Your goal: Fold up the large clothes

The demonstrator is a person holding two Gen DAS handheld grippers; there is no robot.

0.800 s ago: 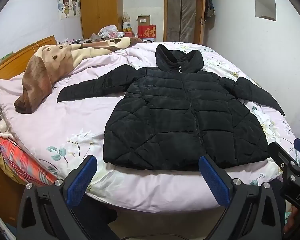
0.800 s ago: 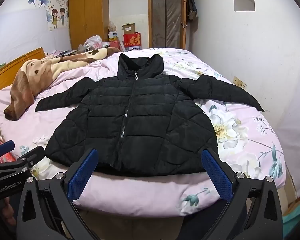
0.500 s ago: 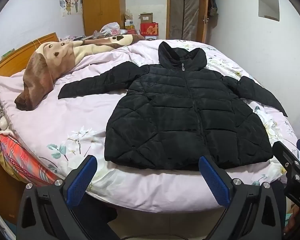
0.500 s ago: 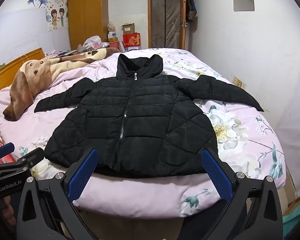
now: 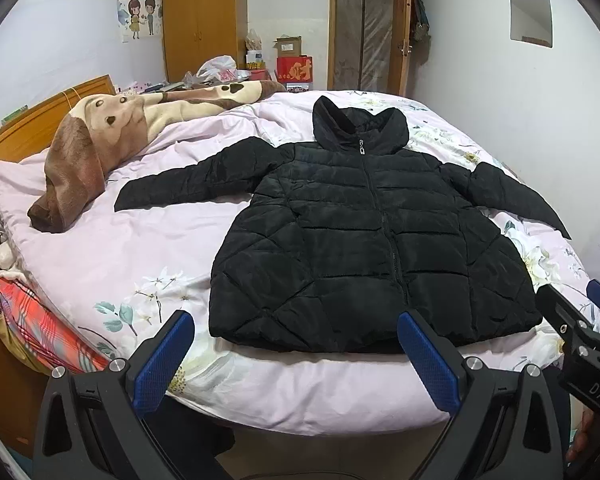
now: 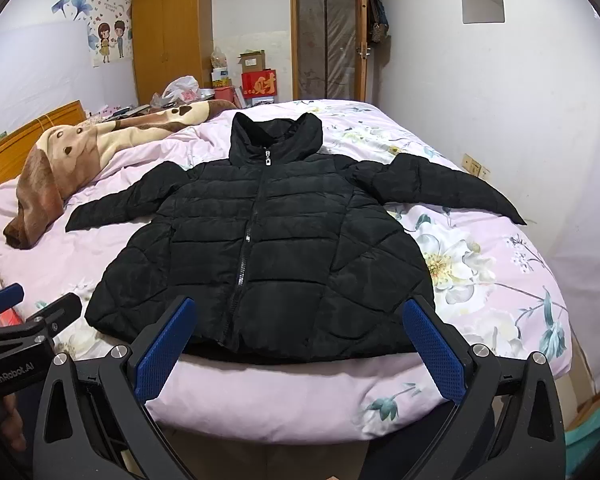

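Black quilted jacket (image 5: 364,248) lying flat and face up on the pink floral bed (image 5: 148,256), unfolded.

Its long axis runs away from both cameras: hem at the near edge of the bed, hooded collar at the far end, zip closed up the middle. Both sleeves stretch out sideways, one toward the brown dog-print blanket (image 5: 100,148), the other toward the white wall. Left gripper (image 5: 296,356) and right gripper (image 6: 300,344) hover short of the hem, blue-padded fingers (image 6: 168,344) spread wide and released, gripping nothing.
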